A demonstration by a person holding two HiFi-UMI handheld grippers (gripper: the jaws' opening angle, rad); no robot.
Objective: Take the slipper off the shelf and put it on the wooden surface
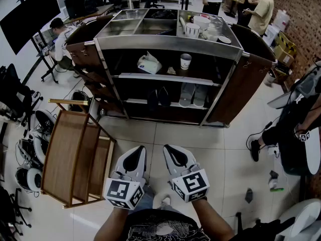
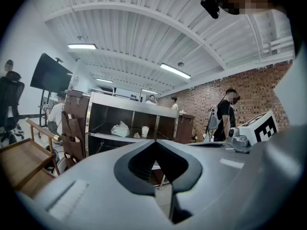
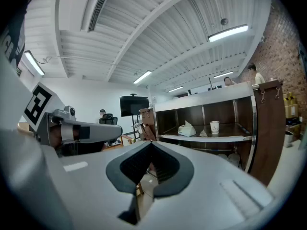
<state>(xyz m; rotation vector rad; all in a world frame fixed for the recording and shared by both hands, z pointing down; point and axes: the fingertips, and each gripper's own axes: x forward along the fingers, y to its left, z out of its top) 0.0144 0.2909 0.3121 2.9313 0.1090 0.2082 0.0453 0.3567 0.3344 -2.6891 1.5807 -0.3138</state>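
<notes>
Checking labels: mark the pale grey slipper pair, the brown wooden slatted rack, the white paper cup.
pale grey slipper pair [image 1: 187, 94], head view, on the left slipper
brown wooden slatted rack [image 1: 62, 157], head view, top surface
white paper cup [image 1: 185, 62], head view, side wall

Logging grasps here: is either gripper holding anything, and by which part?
Nothing is held. The left gripper and right gripper are both shut and empty; the pale slippers lie low on the shelf.

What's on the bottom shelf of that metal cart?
Pale slippers and a dark pair left of them. The shelf is shadowed at the back, so anything there is hidden.
</notes>
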